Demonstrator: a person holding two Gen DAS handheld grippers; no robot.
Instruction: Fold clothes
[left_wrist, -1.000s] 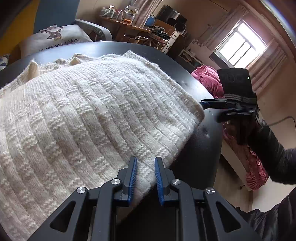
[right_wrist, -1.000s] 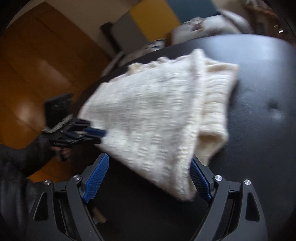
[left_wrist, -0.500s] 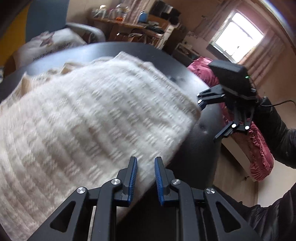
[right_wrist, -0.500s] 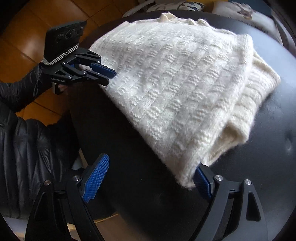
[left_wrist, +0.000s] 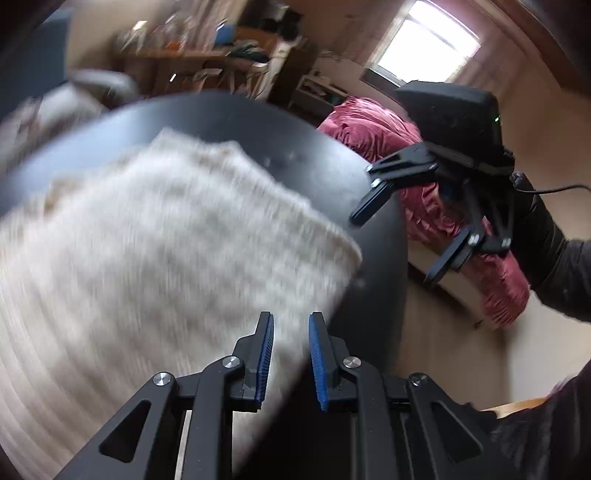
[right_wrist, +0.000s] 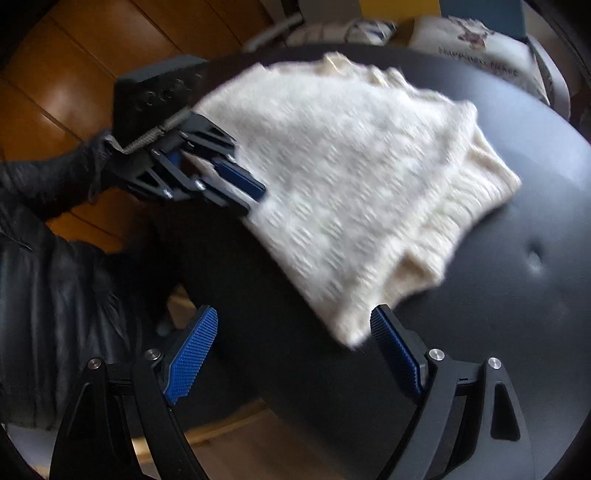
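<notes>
**Blue Pads, Nothing Held**

Blue pads lined both tongs. The left gripper (left_wrist: 290, 354) had its jaws a little apart, with nothing pinched between them. Its tips hung over the near edge of the cream sweater (left_wrist: 155, 258). The right gripper (right_wrist: 291, 354) had its jaws spread wide and was holding nothing. One corner of the sweater lay just past its right pad (right_wrist: 395, 354), but whether they touched could not be told. The sweater lay folded on the round black table (right_wrist: 517, 295), near the edge by the person. A black sleeve (right_wrist: 48, 280) showed at the left of the right wrist view. Past the table were a wooden floor (right_wrist: 55, 92), a red blanket (left_wrist: 369, 125) and a bright window (left_wrist: 424, 44).
</notes>
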